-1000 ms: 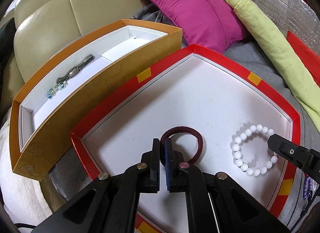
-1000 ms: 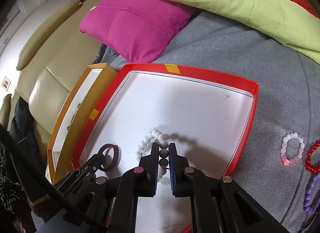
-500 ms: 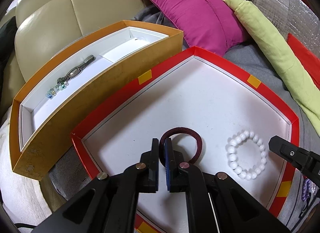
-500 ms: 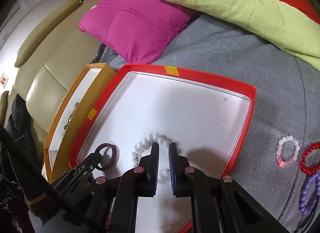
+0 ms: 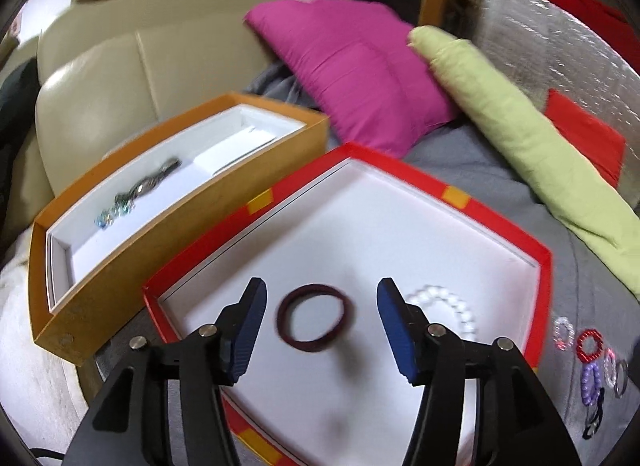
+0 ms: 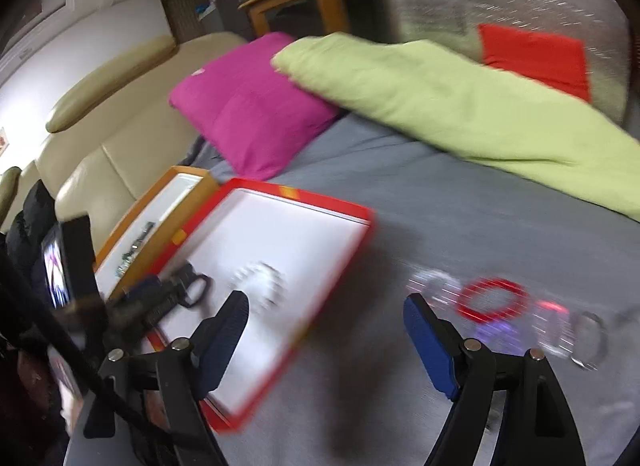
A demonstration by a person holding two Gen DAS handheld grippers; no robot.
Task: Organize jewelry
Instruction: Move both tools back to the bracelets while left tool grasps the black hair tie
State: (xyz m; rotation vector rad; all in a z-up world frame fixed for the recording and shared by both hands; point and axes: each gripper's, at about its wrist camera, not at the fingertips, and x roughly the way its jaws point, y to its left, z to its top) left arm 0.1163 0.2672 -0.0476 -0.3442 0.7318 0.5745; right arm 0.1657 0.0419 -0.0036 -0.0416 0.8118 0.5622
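A dark red hair band (image 5: 316,318) lies flat in the red-rimmed white tray (image 5: 452,197), framed by the opening jaws of my left gripper (image 5: 320,298), which hovers above it without touching. A white bead bracelet (image 5: 452,310) lies just right of the band in the same tray (image 6: 328,201), blurred (image 6: 260,282) in the right wrist view. My right gripper (image 6: 326,316) is swung toward the grey cover, jaws opening, nothing between them. Several loose bracelets, a red one (image 6: 492,300) among them, lie on the cover ahead of its right finger.
An orange box (image 5: 168,234) with a white insert holds a beaded chain (image 5: 136,193) left of the tray. A magenta cushion (image 5: 360,69) and a green bolster (image 5: 520,137) lie behind. More rings and bracelets (image 5: 592,362) sit on the grey cover at the right.
Both grippers opened and let go: the hair band and the white bracelet now lie loose in the tray. The left gripper rose a little; the right one swung right toward the loose bracelets.
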